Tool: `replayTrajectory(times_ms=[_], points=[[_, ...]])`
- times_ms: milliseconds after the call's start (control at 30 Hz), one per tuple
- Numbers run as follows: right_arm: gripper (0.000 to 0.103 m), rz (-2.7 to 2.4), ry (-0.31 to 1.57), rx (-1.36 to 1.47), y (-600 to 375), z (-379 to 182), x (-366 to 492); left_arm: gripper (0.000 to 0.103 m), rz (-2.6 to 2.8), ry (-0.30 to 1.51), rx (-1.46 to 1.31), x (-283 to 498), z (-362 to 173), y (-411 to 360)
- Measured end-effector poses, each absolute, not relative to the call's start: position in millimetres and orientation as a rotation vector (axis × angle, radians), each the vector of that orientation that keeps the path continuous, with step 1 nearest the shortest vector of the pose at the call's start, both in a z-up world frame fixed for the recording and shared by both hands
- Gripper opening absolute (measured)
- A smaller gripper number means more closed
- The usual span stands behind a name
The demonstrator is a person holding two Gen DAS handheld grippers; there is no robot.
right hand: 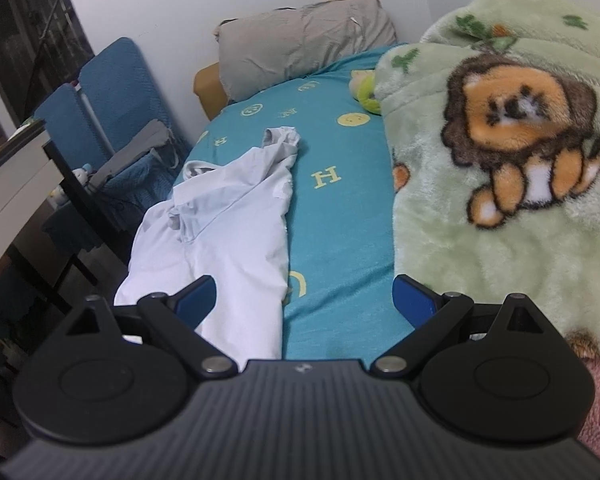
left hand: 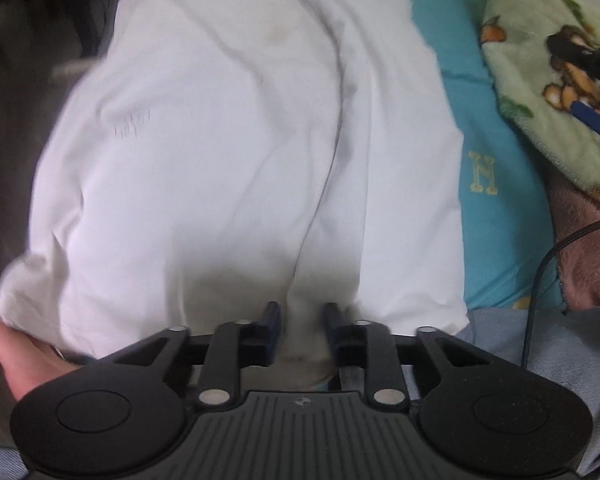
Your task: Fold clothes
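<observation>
Looking down past the left tool (left hand: 303, 320), found its two fingers parted a little and pinching nothing, with shadowed white cloth showing in the gap beyond them. Could not tell, through the blur, whether that cloth touched the fingers. Noted a bare hand (left hand: 16, 344) at 8 o'clock, against the near corner of the white garment (left hand: 220, 140). Saw the garment spread from the fingertips up to 12 o'clock, creased down its middle, with a faint brownish mark toward 12 o'clock. Made out the teal bed sheet (left hand: 488, 120) along the garment's edge at 3 o'clock, a black cable (left hand: 540, 272) over pink fleece (left hand: 580, 248) at 4 o'clock, and a green lion blanket (left hand: 540, 60) at 2 o'clock.

From the right wrist view, found the right tool (right hand: 305, 294) spread wide and holding nothing, with bare teal bed sheet (right hand: 340, 220) between its fingers. Placed the white garment (right hand: 228, 240) at 10 o'clock, rumpled, lying along the bed's 9 o'clock edge. Placed the green lion blanket (right hand: 500, 200) at 2 o'clock, heaped on the bed. Farther off, noted a small green plush toy (right hand: 366, 92) at 1 o'clock beside the blanket, a grey pillow (right hand: 304, 44) at 12 o'clock against the wall, and a blue chair (right hand: 112, 92) at 10 o'clock beside the bed.
</observation>
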State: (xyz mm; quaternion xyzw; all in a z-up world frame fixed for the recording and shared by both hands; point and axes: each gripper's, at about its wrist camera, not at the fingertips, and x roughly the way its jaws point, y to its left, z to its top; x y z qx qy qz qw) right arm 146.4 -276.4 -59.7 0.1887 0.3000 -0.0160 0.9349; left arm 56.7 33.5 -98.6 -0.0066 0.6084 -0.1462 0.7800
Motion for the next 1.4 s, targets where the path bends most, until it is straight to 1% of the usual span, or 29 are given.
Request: replayTrajectory(times_ms=[33, 67, 100, 133, 167, 233, 267, 333, 467, 567, 633, 767, 933, 1033, 1167, 1333, 1400], points=[[0.097, -0.027, 0.609, 0.38, -275.1, -58.2, 145.3, 0.058, -0.317, 1.268, 0.007, 55.5, -90.8, 31.3], [0.097, -0.021, 0.604, 0.377, -274.0, -56.4, 144.4, 0.06, -0.322, 1.212, 0.028, 54.2, -82.5, 29.3], [0.097, -0.014, 0.596, 0.374, -272.9, -54.2, 142.8, 0.067, -0.321, 1.151, 0.046, 53.2, -73.9, 27.5], [0.097, -0.007, 0.586, 0.37, -271.9, -51.9, 141.0, 0.079, -0.31, 1.089, 0.06, 52.8, -64.7, 25.5], [0.097, 0.0, 0.577, 0.365, -270.9, -49.6, 139.2, 0.084, -0.296, 1.029, 0.064, 55.2, -56.2, 19.7], [0.097, 0.013, 0.554, 0.353, -268.8, -44.7, 134.9, 0.091, -0.286, 0.91, 0.039, 61.5, -39.1, 8.0], [0.097, 0.019, 0.54, 0.345, -267.8, -42.1, 132.2, 0.093, -0.286, 0.867, 0.04, 64.1, -32.0, 1.4], [0.097, 0.03, 0.511, 0.328, -265.8, -37.4, 127.0, 0.101, -0.289, 0.79, 0.052, 69.1, -18.6, -12.5], [0.097, 0.042, 0.462, 0.308, -263.4, -30.7, 117.8, 0.103, -0.294, 0.641, 0.067, 76.4, -0.2, -42.9], [0.097, 0.038, 0.443, 0.315, -263.9, -28.0, 113.4, 0.103, -0.302, 0.536, 0.063, 75.2, -12.7, -58.0], [0.097, 0.035, 0.432, 0.324, -264.3, -27.4, 111.2, 0.103, -0.265, 0.515, 0.037, 73.8, -31.6, -59.0], [0.097, 0.039, 0.433, 0.319, -258.4, -29.6, 109.8, 0.103, -0.245, 0.536, 0.054, 72.7, -44.5, -48.8], [0.097, 0.071, 0.421, 0.275, -247.0, -29.6, 109.7, 0.103, -0.252, 0.556, 0.073, 70.7, -34.8, -29.9], [0.096, 0.126, 0.489, 0.226, -237.7, -28.6, 127.4, 0.103, -0.251, 0.568, 0.081, 69.1, -29.0, -16.4], [0.096, 0.224, 0.591, 0.093, -210.4, -17.5, 169.7, 0.103, -0.255, 0.578, 0.02, 66.3, -23.7, 12.3], [0.096, 0.335, 0.671, -0.183, -133.2, -2.8, 243.4, 0.103, -0.247, 0.607, -0.045, 71.2, -28.2, 45.3], [0.096, 0.39, 0.714, -0.283, -91.3, -5.6, 276.3, 0.103, -0.231, 0.622, -0.078, 75.6, -34.4, 57.4]])
